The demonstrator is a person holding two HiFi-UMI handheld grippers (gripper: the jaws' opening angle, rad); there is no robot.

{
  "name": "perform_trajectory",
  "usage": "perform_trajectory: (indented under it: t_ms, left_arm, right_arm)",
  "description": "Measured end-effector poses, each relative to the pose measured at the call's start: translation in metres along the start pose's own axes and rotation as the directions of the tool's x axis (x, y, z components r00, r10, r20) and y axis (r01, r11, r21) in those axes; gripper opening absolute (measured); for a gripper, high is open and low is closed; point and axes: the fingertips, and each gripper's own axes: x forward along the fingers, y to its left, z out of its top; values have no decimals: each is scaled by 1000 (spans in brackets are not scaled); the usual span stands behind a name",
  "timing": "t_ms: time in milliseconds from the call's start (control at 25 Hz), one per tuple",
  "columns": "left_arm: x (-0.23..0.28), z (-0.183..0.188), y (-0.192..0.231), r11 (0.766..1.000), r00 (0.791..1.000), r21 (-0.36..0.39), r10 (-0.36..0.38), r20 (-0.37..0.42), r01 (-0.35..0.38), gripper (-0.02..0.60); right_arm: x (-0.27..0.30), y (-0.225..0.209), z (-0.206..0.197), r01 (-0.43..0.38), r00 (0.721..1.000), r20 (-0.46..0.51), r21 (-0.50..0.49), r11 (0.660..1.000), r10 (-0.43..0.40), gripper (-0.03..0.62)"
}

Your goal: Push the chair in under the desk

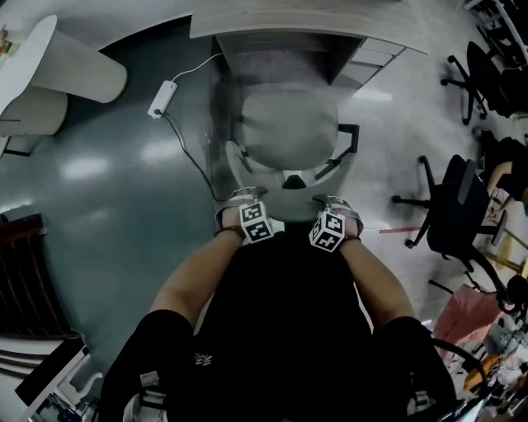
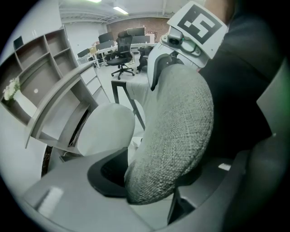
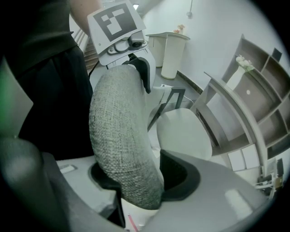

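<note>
Left hand-held gripper and right hand-held gripper both clamped on the backrest top, side by side, equally near; chair seat lies straight ahead, just short of the surface opening, so push dead forward.

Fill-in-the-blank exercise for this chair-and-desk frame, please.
On the chair, the left gripper and right gripper each have jaws closed on its ____. The chair faces the ____. A white power strip lies on the floor to the chair's ____.
Missing words: backrest; desk; left.
</note>
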Motion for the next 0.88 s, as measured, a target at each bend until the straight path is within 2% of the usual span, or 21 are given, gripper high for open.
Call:
perform_trajectory:
  t_ms: [600,880]
  left_arm:
    - [11,21,104,1000,1000,-16,3,-17,-3,255]
    - [15,34,139,999,1000,-34,5,-15,-5,256]
  right_arm:
    - [13,-103,16,-12,1000,8,1,1000,12,202]
    - [15,-144,16,-23,1000,1,-12,1000,23,201]
